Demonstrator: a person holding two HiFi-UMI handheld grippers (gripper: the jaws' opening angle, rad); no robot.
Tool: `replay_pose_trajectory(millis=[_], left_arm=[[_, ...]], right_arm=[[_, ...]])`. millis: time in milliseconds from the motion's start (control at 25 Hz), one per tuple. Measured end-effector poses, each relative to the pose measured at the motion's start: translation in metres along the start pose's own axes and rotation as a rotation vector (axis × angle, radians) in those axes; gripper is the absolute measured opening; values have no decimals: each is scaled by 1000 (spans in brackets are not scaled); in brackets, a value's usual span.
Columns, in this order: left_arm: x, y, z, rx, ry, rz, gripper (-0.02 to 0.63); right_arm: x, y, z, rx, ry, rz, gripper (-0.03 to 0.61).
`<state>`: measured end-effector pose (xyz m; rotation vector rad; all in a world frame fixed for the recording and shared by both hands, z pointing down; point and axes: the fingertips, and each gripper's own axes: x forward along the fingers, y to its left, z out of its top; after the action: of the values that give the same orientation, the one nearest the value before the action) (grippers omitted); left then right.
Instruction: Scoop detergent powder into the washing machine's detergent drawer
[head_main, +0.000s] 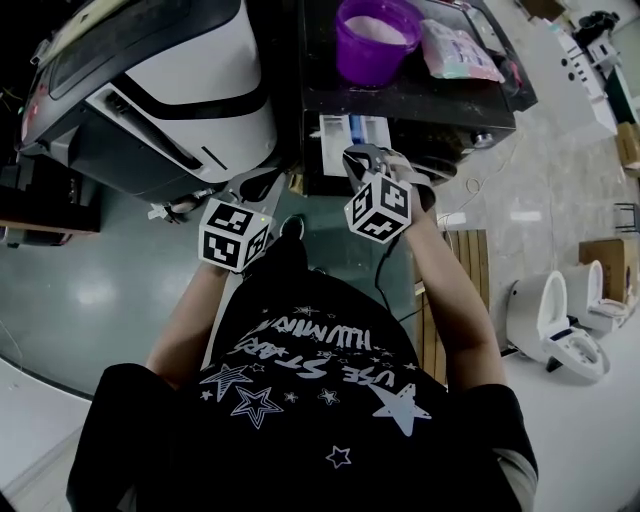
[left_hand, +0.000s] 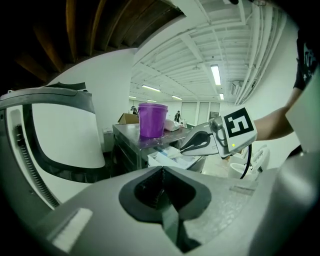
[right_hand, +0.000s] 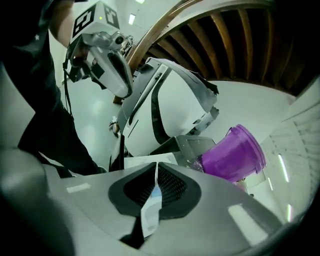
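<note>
A purple bucket (head_main: 375, 40) of white powder stands on a dark metal unit (head_main: 420, 95). A white detergent drawer (head_main: 355, 130) is pulled out of the unit's front, just below the bucket. My right gripper (head_main: 358, 153) hangs over the drawer, shut on a thin white-and-blue scoop handle (right_hand: 150, 210); the scoop's bowl is hidden. My left gripper (head_main: 266, 180) is beside it to the left, shut and empty. In the left gripper view the bucket (left_hand: 152, 120) and the right gripper (left_hand: 186, 148) sit above the drawer (left_hand: 167, 156).
A big white and black machine (head_main: 160, 90) fills the upper left. A pink packet (head_main: 455, 50) lies next to the bucket. A wooden slatted board (head_main: 470, 260) and white toilets (head_main: 560, 320) are on the floor to the right.
</note>
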<state>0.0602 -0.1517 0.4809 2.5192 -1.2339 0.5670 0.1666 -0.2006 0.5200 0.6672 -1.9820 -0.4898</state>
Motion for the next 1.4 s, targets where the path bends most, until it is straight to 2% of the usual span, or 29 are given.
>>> replay_pose_trajectory(millis=[440,640,760,960,1080,1200,1400], left_arm=[[-20,-10,-1,38,-2,37,2],[-31,-9,-5,35,4,68,2],[-37,-6,-6,25,5,86,2],[-40,1,-10,8,6,100,2],[-39,5,-13,7,15,86,2],[-36,9,-13,6,18,57,2],[-37,13,-8,42,25,-30,2]], right_arm=[[-8,3,3,-290,34,-190,35],[-7,8,1,-335,44,-215,35],[-8,13,1,-318,44,-216,35],[-11,11,-1,-148,27,-201,35],[-16,1,-1,-9,17,-203,35],[-22,-6,1,186,-8,-194,35],[-30,-14,1,585,-58,-160,35]])
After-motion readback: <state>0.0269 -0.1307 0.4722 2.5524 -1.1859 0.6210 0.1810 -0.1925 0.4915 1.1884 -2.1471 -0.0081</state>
